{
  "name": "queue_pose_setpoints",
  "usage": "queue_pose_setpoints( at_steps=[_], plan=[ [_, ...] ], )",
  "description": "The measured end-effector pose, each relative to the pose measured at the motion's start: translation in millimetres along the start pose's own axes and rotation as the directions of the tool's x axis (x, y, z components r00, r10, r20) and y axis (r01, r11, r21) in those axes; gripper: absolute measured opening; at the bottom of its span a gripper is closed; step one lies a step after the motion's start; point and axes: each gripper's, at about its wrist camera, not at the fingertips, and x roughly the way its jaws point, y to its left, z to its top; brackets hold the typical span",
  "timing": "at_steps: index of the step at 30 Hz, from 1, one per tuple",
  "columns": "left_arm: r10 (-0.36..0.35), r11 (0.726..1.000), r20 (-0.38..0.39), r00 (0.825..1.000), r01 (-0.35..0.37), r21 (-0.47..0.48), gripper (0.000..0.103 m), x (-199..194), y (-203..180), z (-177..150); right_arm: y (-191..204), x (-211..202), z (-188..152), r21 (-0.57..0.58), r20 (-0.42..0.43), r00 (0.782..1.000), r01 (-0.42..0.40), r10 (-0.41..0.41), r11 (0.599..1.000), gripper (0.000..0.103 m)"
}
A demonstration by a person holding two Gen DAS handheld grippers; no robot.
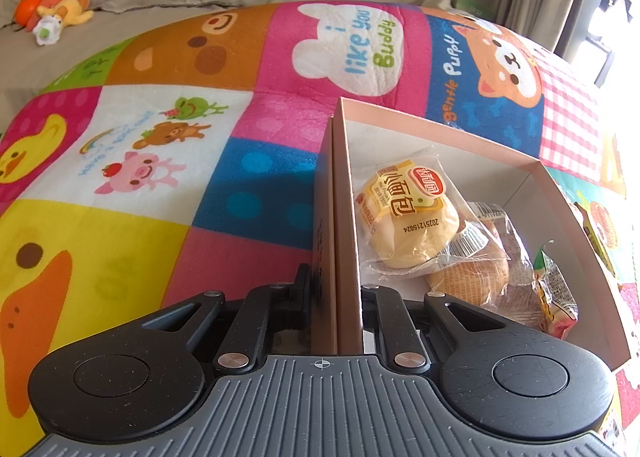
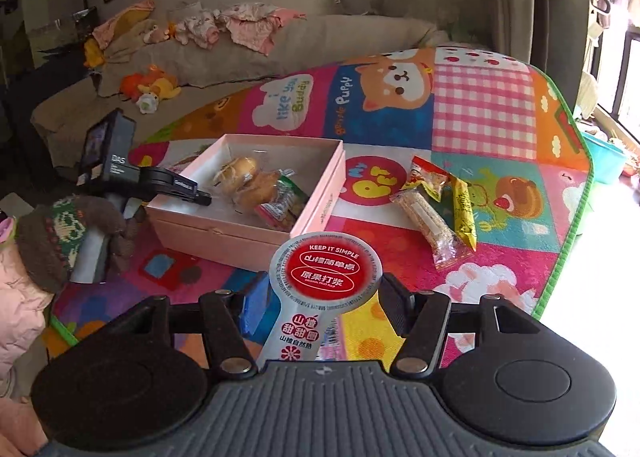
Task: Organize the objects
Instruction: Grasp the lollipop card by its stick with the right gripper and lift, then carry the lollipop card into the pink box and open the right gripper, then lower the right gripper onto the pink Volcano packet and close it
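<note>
On the play mat (image 2: 480, 125): pink box (image 2: 320, 193), partly filled with wrapped buns (image 1: 412, 225).
Left tool (image 1: 336, 289): clamped on the box's side wall, steadying it.
Right tool (image 2: 320, 297): clamped on a round-headed snack packet (image 2: 326, 269), held above the mat near the box.
Step in hand: carrying the packet to the box.
Next move: position over the box's open space, then release.
Remaining: three snack packets (image 2: 440, 205) beside the box.

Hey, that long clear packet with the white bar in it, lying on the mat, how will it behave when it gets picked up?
The long clear packet is probably light, being a slim single snack. Its glossy film may be slippery, and the crimped ends will likely flop and crinkle. The white bar inside looks straight, so the middle should stay fairly stiff. It lies flat on the play mat and seems unlikely to roll.
</note>
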Motion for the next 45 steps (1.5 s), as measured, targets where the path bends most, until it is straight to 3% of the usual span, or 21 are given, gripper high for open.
queue_pose_setpoints(
  at_steps=[4,10,15,19,23,28,32,36,40,45],
  plan=[
    [-0.006,1.000,0.002,1.000,0.006,-0.002,0.015,0,0,-1,30,-7,6,-0.048,0.004,0.997,-0.082,0.082,0.995,0.059],
    [-0.004,1.000,0.006,1.000,0.004,-0.003,0.015,0,0,-2,47,2,32,-0.064,0.046,0.992,-0.116,0.119,0.991,0.059],
    [-0.012,1.000,0.007,1.000,0.012,-0.010,0.016,0,0,-2,45,29,79,-0.061,0.115,0.989,-0.089,0.095,0.994,0.060],
    [-0.014,1.000,0.001,1.000,0.014,-0.014,0.016,0,1,-1,39,72,122,-0.043,0.180,0.984,-0.002,0.010,0.999,0.061],
    [-0.016,1.000,0.005,1.000,0.016,-0.008,0.016,-1,2,-2,14,111,144,0.095,0.110,0.994,-0.014,0.003,0.995,0.066],
    [-0.014,1.000,0.007,1.000,0.014,0.000,0.016,0,1,-2,-12,98,101,0.108,0.098,0.993,0.049,-0.060,0.993,0.081],
    [-0.009,1.000,0.011,1.000,0.009,0.005,0.016,0,0,-2,-36,81,45,0.077,-0.007,0.992,0.126,-0.126,0.989,0.085],
    [-0.009,1.000,0.011,1.000,0.009,0.005,0.016,0,0,-2,-50,64,-14,0.043,-0.106,0.976,0.193,-0.187,0.980,0.085],
    [-0.008,1.000,0.011,1.000,0.008,0.003,0.016,0,0,-3,-55,46,-51,0.091,-0.126,0.977,0.185,-0.173,0.979,0.086],
    [-0.005,1.000,0.011,1.000,0.005,0.007,0.016,-1,0,-3,-57,34,-68,0.169,-0.107,0.984,0.157,-0.140,0.973,0.089]
  ],
)
